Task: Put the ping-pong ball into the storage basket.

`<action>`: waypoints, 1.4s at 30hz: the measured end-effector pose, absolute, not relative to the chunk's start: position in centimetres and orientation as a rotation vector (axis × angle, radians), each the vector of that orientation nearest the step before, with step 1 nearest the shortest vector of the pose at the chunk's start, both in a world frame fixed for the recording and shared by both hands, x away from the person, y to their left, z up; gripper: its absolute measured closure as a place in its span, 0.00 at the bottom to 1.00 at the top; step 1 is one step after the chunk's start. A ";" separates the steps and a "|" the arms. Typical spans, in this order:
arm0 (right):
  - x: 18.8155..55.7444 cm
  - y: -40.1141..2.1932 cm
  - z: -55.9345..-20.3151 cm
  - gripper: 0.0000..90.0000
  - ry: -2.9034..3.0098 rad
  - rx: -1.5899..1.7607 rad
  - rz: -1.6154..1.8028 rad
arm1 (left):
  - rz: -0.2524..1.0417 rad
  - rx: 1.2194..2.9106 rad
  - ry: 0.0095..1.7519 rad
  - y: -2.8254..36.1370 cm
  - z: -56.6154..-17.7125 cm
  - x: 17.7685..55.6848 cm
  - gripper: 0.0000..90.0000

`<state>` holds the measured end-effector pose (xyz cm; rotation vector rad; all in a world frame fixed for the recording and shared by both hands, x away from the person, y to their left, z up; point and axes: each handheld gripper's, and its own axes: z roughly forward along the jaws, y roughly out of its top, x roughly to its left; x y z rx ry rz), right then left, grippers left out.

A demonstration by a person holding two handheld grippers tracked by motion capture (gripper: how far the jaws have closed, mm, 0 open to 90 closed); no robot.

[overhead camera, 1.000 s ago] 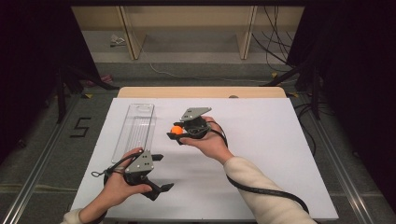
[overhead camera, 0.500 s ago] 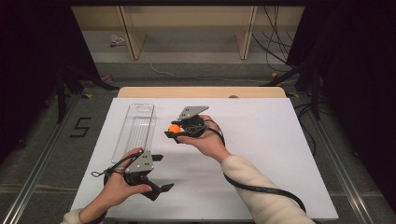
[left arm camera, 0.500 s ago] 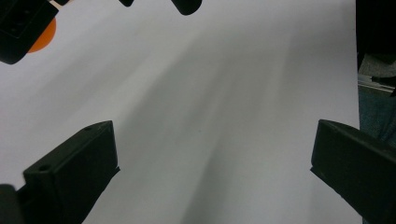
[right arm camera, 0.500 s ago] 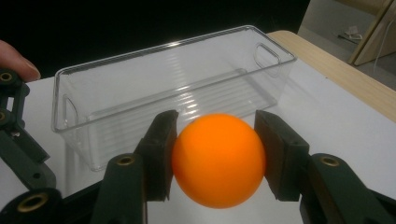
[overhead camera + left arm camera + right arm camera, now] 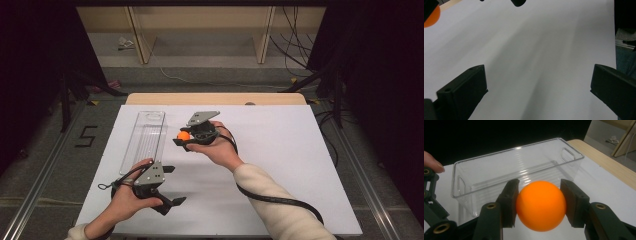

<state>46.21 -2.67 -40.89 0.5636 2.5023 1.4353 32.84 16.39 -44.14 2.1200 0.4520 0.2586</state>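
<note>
An orange ball sits clamped between the two black pads of my right gripper. In the high view that gripper hovers near the table's middle, pointing left, with the ball at its tip, just right of a long clear plastic bin. The bin lies straight ahead of the ball in the right gripper view, and nothing is inside it. My left gripper rests near the front left of the table, jaws spread wide over bare white surface. The ball also peeks in at the left gripper view's top left corner.
A white sheet covers the table, with a wooden strip along the far edge. Cables trail from both grippers. Dark floor, a metal rail and a marked "5" lie off the left side.
My right gripper has carried the ball a little to the left, closer to the clear bin. The left hand has stayed where it was.
</note>
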 end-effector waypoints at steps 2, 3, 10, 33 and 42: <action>46.2 -2.5 -40.8 0.57 2.502 0.562 1.438 | 0.258 2.120 0.452 16.4 -44.1 32.8 0.00; 46.3 -2.5 -40.8 0.57 2.503 0.560 1.438 | 0.259 2.120 0.452 16.4 -44.1 32.8 0.00; 46.3 -2.1 -40.8 0.57 2.508 0.554 1.438 | 0.256 2.122 0.448 16.4 -44.1 32.8 0.00; 46.8 -1.0 -40.3 0.57 2.514 0.543 1.437 | 0.250 2.126 0.446 16.3 -44.2 32.8 0.00; 47.0 -0.4 -39.9 0.57 2.515 0.533 1.438 | 0.248 2.129 0.444 16.3 -44.2 32.8 0.00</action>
